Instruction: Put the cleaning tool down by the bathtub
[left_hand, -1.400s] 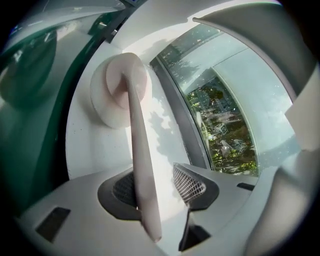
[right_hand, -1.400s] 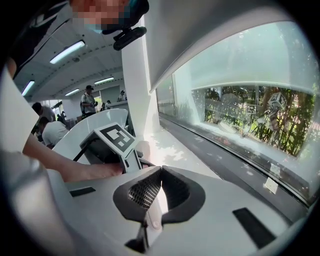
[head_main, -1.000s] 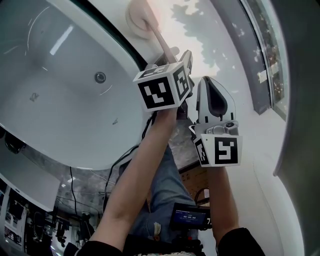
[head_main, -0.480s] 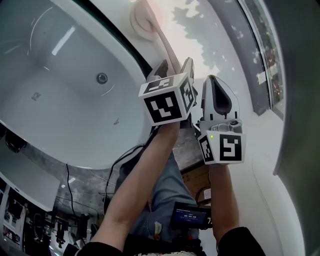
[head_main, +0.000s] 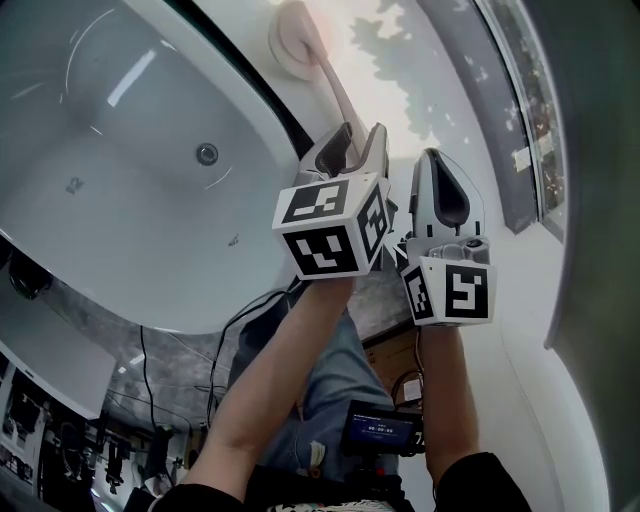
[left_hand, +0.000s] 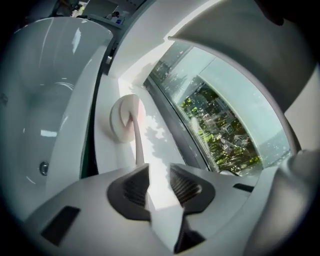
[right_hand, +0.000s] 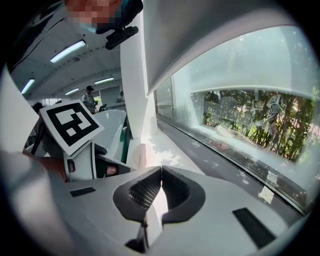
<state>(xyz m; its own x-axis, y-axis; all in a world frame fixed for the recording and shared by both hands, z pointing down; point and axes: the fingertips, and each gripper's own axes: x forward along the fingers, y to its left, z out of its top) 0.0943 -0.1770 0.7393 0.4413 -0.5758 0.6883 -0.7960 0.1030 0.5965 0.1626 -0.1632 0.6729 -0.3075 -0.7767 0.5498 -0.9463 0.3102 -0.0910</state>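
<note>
Bright daylight glare, fisheye-warped edges

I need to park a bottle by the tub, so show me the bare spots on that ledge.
Bare: the sunlit ledge strip between the cleaning tool and the window frame. Little room on the tool's bathtub side. Crowded: the near end, where the left gripper, jaws closing on nothing, and the right gripper hover by the tool's handle.

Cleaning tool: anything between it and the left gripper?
Nothing visible. The cleaning tool lies on the ledge beside the bathtub, its handle end just ahead of the left gripper, whose jaws are closing empty.
</note>
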